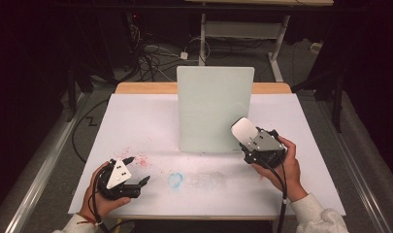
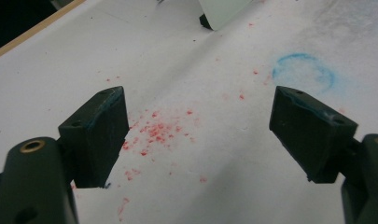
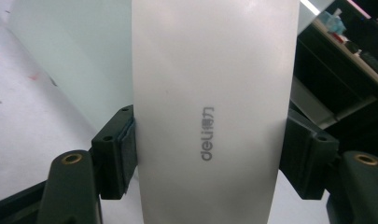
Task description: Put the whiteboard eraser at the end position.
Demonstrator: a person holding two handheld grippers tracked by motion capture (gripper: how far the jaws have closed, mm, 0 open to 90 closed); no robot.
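Here the right hand-held gripper (image 1: pixel 246 137) is clamped on a white eraser (image 1: pixel 244 130), holding it up against the lower right part of the upright board (image 1: pixel 214 108) that stands on the desk (image 1: pixel 136 121). In the high view the eraser is a small rounded white block at the board's lower right corner, and whether it touches the board's face cannot be told from there. The right gripper view brings it close: the eraser (image 3: pixel 214 107) is a long pale body with grey "deli" lettering, both black pads (image 3: pixel 115 156) pressed to its sides, its top and bottom ends cut off by the frame. Behind it the board (image 3: pixel 74 51) shows as a pale, blurred sheet.

The left hand-held gripper (image 1: pixel 137 171) sits low at the desk's near left, jaws spread wide with nothing between them. Its own view shows what the high view renders faintly: red specks (image 2: pixel 158 128) scattered on the white surface between the open pads (image 2: pixel 100 135), and a blue ring (image 2: pixel 304 74) smudged farther off to the right. Blue traces line the pad edges. At the top of that view a corner of the board (image 2: pixel 221 11) and a dark foot under it are barely in frame. From above, the red specks (image 1: pixel 138 160) and the ring (image 1: pixel 175 179) lie in front of the board.
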